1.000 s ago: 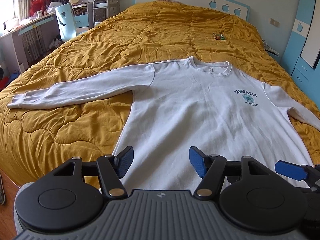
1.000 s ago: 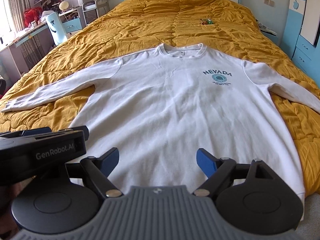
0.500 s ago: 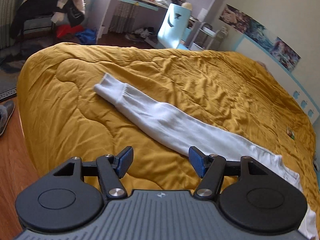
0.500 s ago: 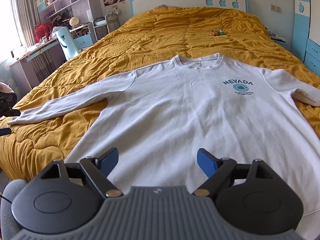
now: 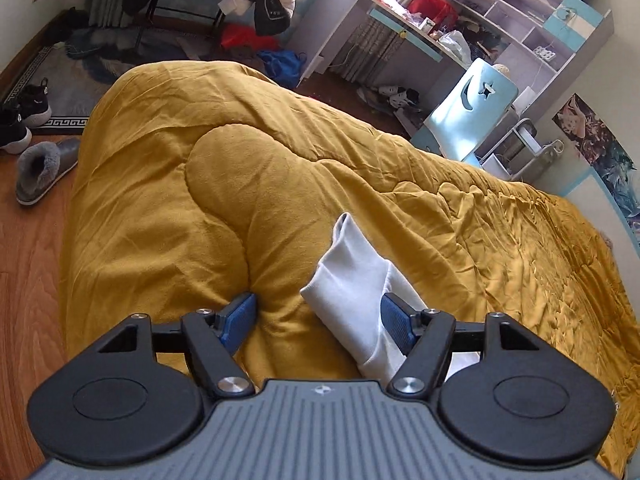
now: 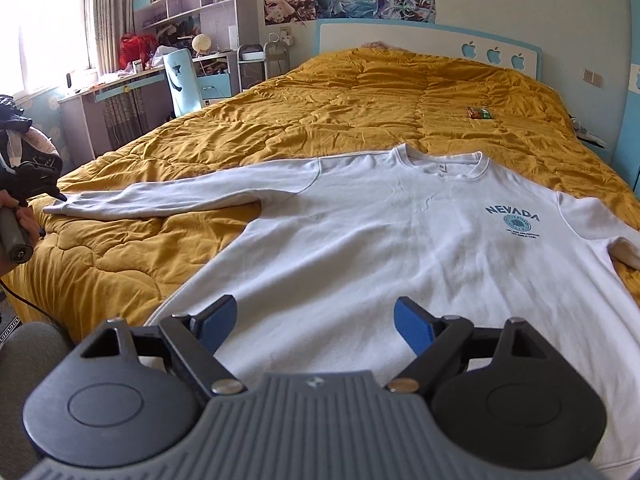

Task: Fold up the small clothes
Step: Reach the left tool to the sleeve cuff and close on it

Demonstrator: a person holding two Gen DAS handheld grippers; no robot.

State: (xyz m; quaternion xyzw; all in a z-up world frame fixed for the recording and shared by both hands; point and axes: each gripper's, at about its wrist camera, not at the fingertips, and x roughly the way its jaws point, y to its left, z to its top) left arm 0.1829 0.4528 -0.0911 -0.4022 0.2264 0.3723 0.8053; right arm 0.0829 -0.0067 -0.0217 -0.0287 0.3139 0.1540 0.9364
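Note:
A white long-sleeved sweatshirt [image 6: 400, 248] with a blue NEVADA print lies flat, front up, on the mustard quilt [image 6: 360, 92]. Its left sleeve [image 6: 160, 200] stretches out toward the bed's left edge. In the left wrist view the cuff end of that sleeve [image 5: 352, 276] lies between the blue fingers of my left gripper [image 5: 318, 322], which is open and low over the quilt [image 5: 200, 208]. My right gripper [image 6: 314, 322] hangs open above the sweatshirt's hem, holding nothing. The left gripper [image 6: 28, 184] also shows at the sleeve's cuff in the right wrist view.
Wooden floor [image 5: 28, 288] with a grey slipper [image 5: 42, 168] and black shoes lies past the bed's corner. A light blue chair [image 5: 468, 108] and a cluttered desk [image 5: 392, 28] stand by the bed's left side. A small green packet [image 6: 479, 112] rests near the headboard [image 6: 420, 40].
My left gripper swung left from the sweatshirt's hem to the left sleeve and came down over the cuff, which now lies between its open fingers. The right gripper drifted slightly and stayed open.

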